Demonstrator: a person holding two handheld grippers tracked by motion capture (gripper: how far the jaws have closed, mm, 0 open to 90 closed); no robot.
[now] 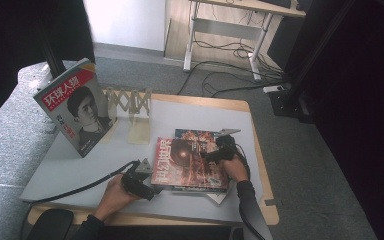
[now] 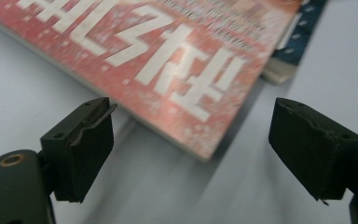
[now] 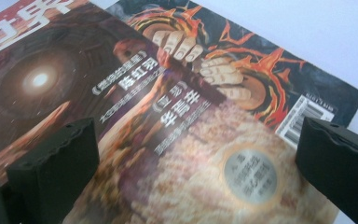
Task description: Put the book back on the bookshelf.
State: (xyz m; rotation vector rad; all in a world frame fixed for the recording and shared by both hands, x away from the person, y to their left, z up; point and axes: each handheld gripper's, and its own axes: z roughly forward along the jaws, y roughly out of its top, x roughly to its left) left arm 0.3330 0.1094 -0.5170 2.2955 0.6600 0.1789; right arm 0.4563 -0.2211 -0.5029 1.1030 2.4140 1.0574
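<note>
- At the near edge of the table (image 1: 80, 165), the person's left hand (image 1: 111, 196) holds the left gripper (image 1: 141, 176) low over the grey-white tabletop, with its cable trailing off to the left.
- In the left gripper view the jaws stand wide apart with nothing between the pads; the near corner of the red magazine (image 2: 177, 70) lies just ahead of them, flat on the table, not touched.
- That red magazine (image 1: 190, 162) tops a small stack at the near right of the table. A dark magazine (image 1: 200, 134) underneath juts out at the far side, and a pale corner of another sheet peeks out at the near right.
- The right hand (image 1: 236, 169) rests over the right edge of the stack, holding the right gripper (image 1: 219, 154) above the cover.
- In the right gripper view its jaws are spread, one on each side of the red magazine's glossy cover (image 3: 158, 140); the pads grip nothing, and the dark magazine (image 3: 261, 88) with its barcode lies beyond.
- Farther back, left of centre, a wooden accordion rack (image 1: 130, 107) stands on the table, well apart from the stack.
- A portrait magazine (image 1: 77, 107) stands upright and tilted against the rack's left end.
- Beyond the table are grey carpet, loose cables (image 1: 220, 75) and the white legs of a desk (image 1: 225, 30).
</note>
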